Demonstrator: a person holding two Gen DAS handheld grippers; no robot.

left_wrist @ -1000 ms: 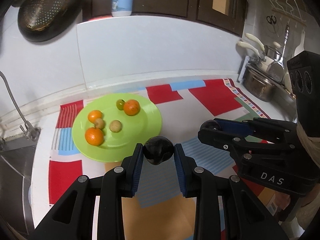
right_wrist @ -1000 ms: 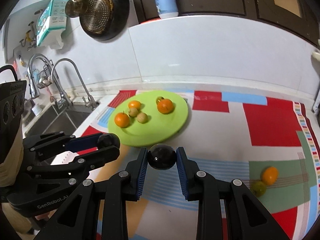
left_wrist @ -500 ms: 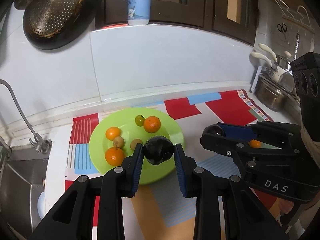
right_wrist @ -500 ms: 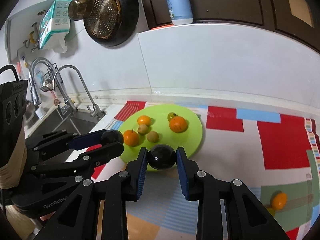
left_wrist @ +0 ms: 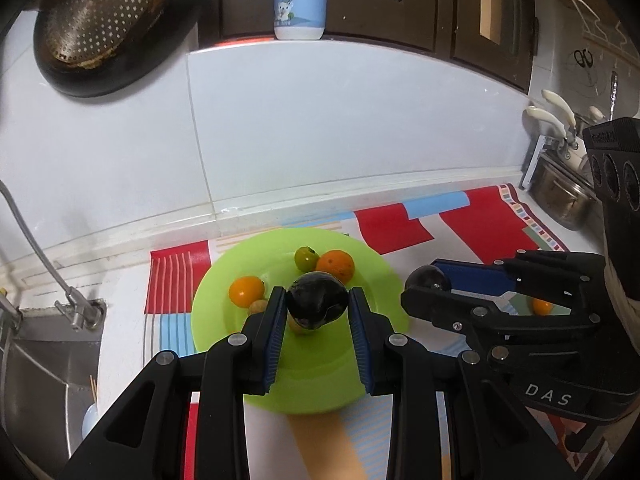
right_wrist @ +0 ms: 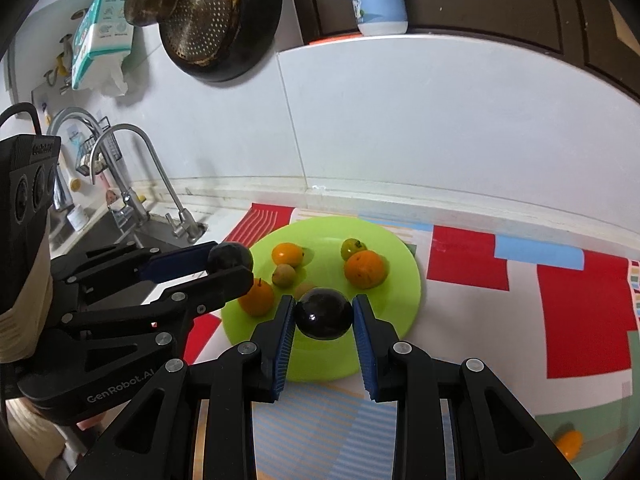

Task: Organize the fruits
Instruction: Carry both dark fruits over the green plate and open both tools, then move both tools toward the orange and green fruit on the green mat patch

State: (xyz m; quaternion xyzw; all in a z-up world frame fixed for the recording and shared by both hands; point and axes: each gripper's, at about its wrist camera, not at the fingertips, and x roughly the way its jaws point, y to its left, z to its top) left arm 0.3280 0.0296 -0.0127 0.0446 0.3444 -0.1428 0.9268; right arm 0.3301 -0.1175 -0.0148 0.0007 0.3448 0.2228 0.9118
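Both grippers nearer green plate [left_wrist: 372,276] — dark fruits partly hiding plate's fruit.

two glossy dark plums [left_wrist: 318,306] [right_wrist: 324,314] held above a green plate [right_wrist: 396,300] bearing oranges [right_wrist: 365,269] and small greenish fruits [right_wrist: 352,249].

Beyond the fingers rises a white tiled wall [left_wrist: 320,128], dark wooden cabinets [left_wrist: 440,0] above it. A perforated pan [right_wrist: 216,16] hangs upper left; a steel sink [right_wrist: 120,236] with curved faucets [right_wrist: 132,160] lies left. A patterned mat [right_wrist: 560,300] covers the table.
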